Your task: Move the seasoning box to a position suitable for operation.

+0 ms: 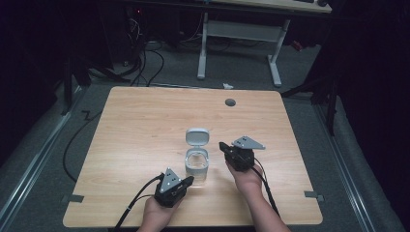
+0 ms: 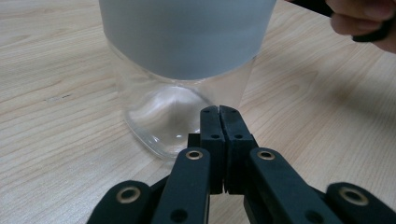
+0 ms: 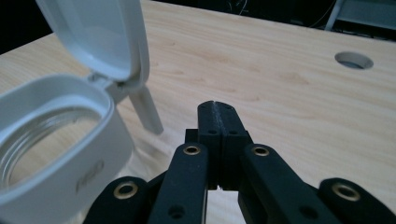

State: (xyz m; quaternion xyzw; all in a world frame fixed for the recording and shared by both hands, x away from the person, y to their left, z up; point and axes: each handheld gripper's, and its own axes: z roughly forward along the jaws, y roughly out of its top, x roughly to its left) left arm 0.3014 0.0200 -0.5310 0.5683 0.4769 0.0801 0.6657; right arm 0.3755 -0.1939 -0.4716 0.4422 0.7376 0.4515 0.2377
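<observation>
I stand at a wooden tabletop (image 1: pixel 145 125) seen from above, a two-jaw gripper in each hand. Just below the middle of the high view sits the jar (image 1: pixel 197 166): clear glass below, a pale grey collar around the top. Its hinged lid (image 1: pixel 197 137) is flipped up and back, so the mouth is open.

My left gripper (image 1: pixel 187 181) is at the lower middle of that view, jaws pressed together and pinching nothing. Its tips point at the foot of the jar; whether they touch the glass I cannot tell. In the left gripper view the closed jaws rise from the bottom centre, with the glass base and grey collar of the jar (image 2: pixel 187 56) close ahead.

My right gripper (image 1: pixel 223 145) is just right of the jar, level with its rim but apart from it, jaws also pressed together and empty. In the right gripper view the open mouth of the jar (image 3: pixel 51 140) fills the lower left, and the raised lid (image 3: pixel 98 37) with its small tab stands at the upper left.

As I judge it, the opening is done: the lid stands fully up and neither gripper holds it. The jar looks empty. What is left, if anything, would be filling or closing it.
</observation>
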